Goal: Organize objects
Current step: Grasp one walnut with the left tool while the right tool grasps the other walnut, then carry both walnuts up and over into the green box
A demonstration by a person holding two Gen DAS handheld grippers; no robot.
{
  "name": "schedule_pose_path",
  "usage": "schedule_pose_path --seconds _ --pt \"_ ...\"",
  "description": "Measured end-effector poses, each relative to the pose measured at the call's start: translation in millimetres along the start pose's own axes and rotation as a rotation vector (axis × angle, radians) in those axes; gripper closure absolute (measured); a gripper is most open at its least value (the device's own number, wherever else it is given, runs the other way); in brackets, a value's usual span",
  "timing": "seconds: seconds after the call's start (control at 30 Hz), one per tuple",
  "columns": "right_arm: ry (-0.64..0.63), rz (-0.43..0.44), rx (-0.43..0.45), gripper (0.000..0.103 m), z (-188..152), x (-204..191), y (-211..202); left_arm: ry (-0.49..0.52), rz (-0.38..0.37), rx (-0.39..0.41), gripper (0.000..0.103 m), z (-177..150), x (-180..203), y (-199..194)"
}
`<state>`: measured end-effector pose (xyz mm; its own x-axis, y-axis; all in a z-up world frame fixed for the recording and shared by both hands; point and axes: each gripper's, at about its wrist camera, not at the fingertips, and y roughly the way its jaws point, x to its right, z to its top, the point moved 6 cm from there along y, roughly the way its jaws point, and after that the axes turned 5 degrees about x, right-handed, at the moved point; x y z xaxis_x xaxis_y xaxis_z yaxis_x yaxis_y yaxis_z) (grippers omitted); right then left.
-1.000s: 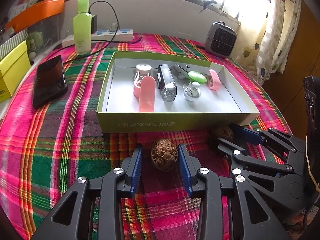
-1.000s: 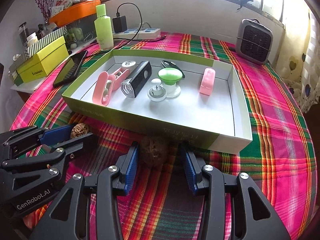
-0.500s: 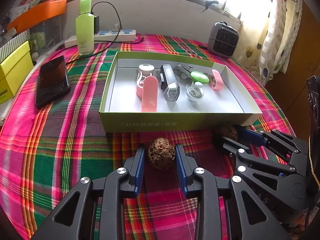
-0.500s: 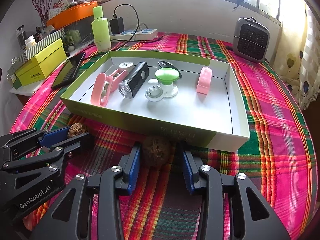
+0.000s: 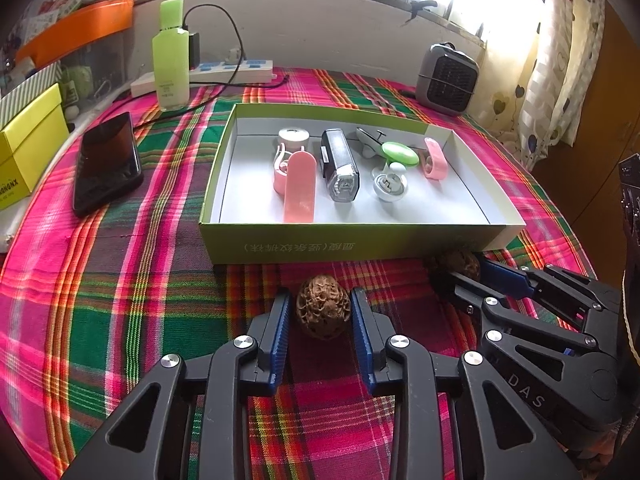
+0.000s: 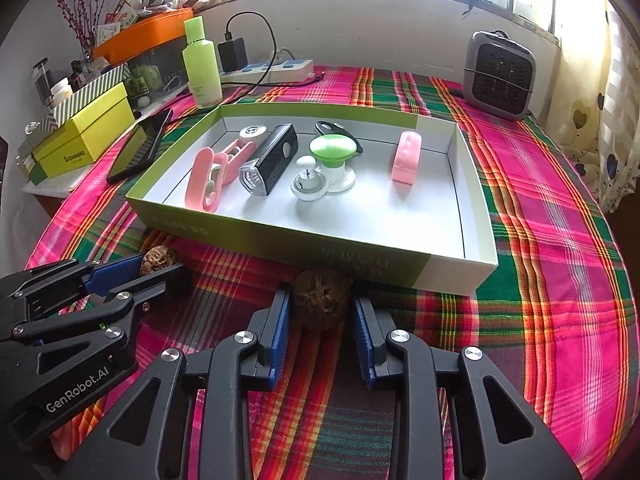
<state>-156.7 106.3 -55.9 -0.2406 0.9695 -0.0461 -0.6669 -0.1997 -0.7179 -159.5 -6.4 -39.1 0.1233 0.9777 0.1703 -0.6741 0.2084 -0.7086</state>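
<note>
Two brown walnuts lie on the plaid cloth in front of a green-walled box (image 5: 360,246) (image 6: 280,240). My left gripper (image 5: 322,312) is closed around one walnut (image 5: 322,312), its blue pads at both sides. My right gripper (image 6: 320,304) is closed around the other walnut (image 6: 322,300). Each gripper also shows in the other view: the right one (image 5: 456,270) at the right, the left one (image 6: 160,262) at the left. The box holds pink clips, a black light, a green-topped piece and a white round piece.
A black phone (image 5: 106,160), a green bottle (image 5: 172,60), a power strip (image 5: 224,74) and yellow boxes (image 6: 80,136) stand left and behind. A small grey heater (image 6: 500,72) stands at the back right. The curtain hangs right.
Both grippers have narrowed their jaws onto the walnuts. The view has drawn slightly back from the box.
</note>
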Motion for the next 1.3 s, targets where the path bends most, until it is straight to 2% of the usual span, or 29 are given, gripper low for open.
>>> schedule_pose_path --seconds 0.57,1.3 --pt "0.027 0.041 0.01 0.072 -6 0 -10 0.005 0.006 0.011 0.076 3 -4 -5" --pt "0.053 0.055 0.089 0.072 16 15 -34 0.059 -0.012 0.061 0.076 26 29 -22"
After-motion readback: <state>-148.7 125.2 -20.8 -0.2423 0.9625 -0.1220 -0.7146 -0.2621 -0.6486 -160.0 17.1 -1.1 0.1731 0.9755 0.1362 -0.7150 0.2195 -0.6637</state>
